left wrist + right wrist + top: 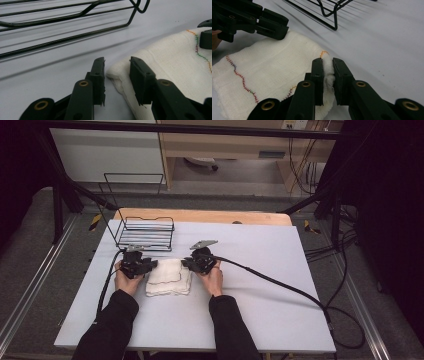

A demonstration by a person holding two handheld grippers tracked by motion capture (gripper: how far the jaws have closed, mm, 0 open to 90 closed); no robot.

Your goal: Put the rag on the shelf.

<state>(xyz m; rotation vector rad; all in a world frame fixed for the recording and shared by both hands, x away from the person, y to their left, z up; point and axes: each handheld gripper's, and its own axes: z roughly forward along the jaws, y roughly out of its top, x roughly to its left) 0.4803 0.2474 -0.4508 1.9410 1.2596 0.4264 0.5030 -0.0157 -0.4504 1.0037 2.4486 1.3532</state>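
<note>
A folded white cloth (169, 276) with a wavy coloured stitch line lies flat on the white table, between the person's two hands. My right gripper (327, 66) is shut on the cloth's edge near a corner, and the fabric (269, 65) bunches between its pads. It sits at the cloth's far right corner (186, 264). My left gripper (117, 66) is at the far left corner (152, 265) with its jaws apart. The corner of the cloth (175, 57) lies between them, and there is a gap beside the left pad.
A black wire rack (145, 232) stands just beyond the cloth at the table's far left, close to both grippers (62, 25) (329, 12). The white tabletop (260, 270) stretches out to the right. Cables trail off both grippers, the right one across the table.
</note>
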